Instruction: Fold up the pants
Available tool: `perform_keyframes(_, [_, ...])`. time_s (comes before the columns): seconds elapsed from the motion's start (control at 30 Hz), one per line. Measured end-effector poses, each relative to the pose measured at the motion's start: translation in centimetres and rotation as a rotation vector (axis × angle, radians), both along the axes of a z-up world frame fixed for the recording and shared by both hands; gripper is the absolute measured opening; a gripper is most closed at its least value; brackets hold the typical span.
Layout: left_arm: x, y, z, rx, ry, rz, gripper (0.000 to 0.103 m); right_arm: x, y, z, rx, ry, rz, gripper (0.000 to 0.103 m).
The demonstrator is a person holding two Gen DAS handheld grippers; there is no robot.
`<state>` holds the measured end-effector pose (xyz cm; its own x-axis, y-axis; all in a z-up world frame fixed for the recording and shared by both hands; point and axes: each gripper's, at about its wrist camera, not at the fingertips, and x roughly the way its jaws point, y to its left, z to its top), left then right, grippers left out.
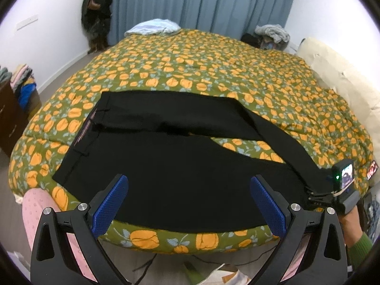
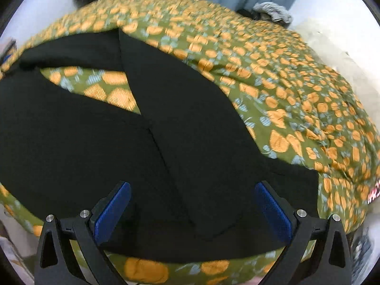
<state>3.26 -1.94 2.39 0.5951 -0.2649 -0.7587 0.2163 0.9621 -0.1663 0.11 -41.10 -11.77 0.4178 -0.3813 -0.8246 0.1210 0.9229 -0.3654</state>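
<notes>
One pair of black pants (image 1: 166, 166) lies on the floral bedspread (image 1: 213, 71), waistband left, two legs splayed right. Two grippers, left gripper (image 1: 188, 204) and right gripper (image 2: 192, 211), hover near, both spread wide, empty.

black pants (image 1: 166, 178), green orange-flowered bedspread (image 1: 213, 71)

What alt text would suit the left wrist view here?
Black pants lie on a bed's orange-flowered green quilt, waistband at left, far leg angled across the near one. The left gripper, jaws open, hovers over them; the right gripper is at the right.
</notes>
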Motion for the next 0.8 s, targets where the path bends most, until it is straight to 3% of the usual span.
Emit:
perform_keyframes(0.07, [0.4,0.1,-0.5,0.005,0.018,0.009,0.102,0.3,-0.7,-1.0,-0.019,0.043,0.036,0.100])
perform_keyframes(0.1, [0.6,0.0,-0.9,0.009,0.029,0.011,0.102,0.4,-1.0,-1.1,-0.022,0.052,0.048,0.093])
perform_keyframes(0.13, [0.8,0.0,-1.2,0.014,0.037,0.012,0.102,0.5,-1.3,-1.1,-0.018,0.060,0.056,0.060])
perform_keyframes(0.17, [1.0,-0.1,-1.4,0.018,0.047,0.012,0.102,0.9,-2.3,-1.0,0.030,0.078,0.074,0.020])
perform_keyframes(0.2, [1.4,-0.3,-1.8,0.025,0.060,0.011,0.102,1.4,-3.2,-0.6,0.064,0.084,0.080,0.008])
perform_keyframes(0.23, [1.5,-0.5,-2.0,0.030,0.066,0.008,0.102,2.0,-4.0,0.0,0.073,0.083,0.082,0.006])
perform_keyframes(0.33, [2.0,-1.3,-2.2,0.050,0.069,-0.009,0.102,6.8,-9.0,5.7,-0.037,0.021,0.089,0.006])
perform_keyframes(0.4, [2.3,-2.0,-2.2,0.060,0.063,-0.023,0.102,10.4,-14.3,10.4,-0.117,-0.086,-0.005,0.006])
perform_keyframes(0.43, [2.4,-2.4,-2.2,0.066,0.059,-0.032,0.102,11.7,-16.7,12.0,-0.120,-0.121,-0.071,0.026])
perform_keyframes(0.47, [2.6,-2.7,-2.2,0.073,0.055,-0.038,0.102,13.2,-20.2,13.8,-0.105,-0.157,-0.189,0.067])
perform_keyframes(0.5, [2.7,-3.1,-2.2,0.082,0.051,-0.045,0.102,13.8,-23.0,15.3,-0.093,-0.205,-0.321,0.085])
perform_keyframes(0.53, [2.8,-3.5,-2.3,0.093,0.045,-0.052,0.102,13.8,-24.2,16.1,-0.073,-0.254,-0.384,0.095])
perform_keyframes(0.57, [2.9,-3.7,-2.5,0.103,0.043,-0.055,0.102,13.2,-25.2,16.9,-0.010,-0.331,-0.432,0.095])
perform_keyframes(0.63, [3.4,-3.9,-3.1,0.109,0.058,-0.056,0.102,12.6,-24.8,16.3,0.099,-0.383,-0.425,0.095])
perform_keyframes(0.8, [6.2,-4.2,-5.5,0.111,0.125,-0.030,0.102,14.1,-16.7,9.0,0.525,-0.328,-0.210,0.095])
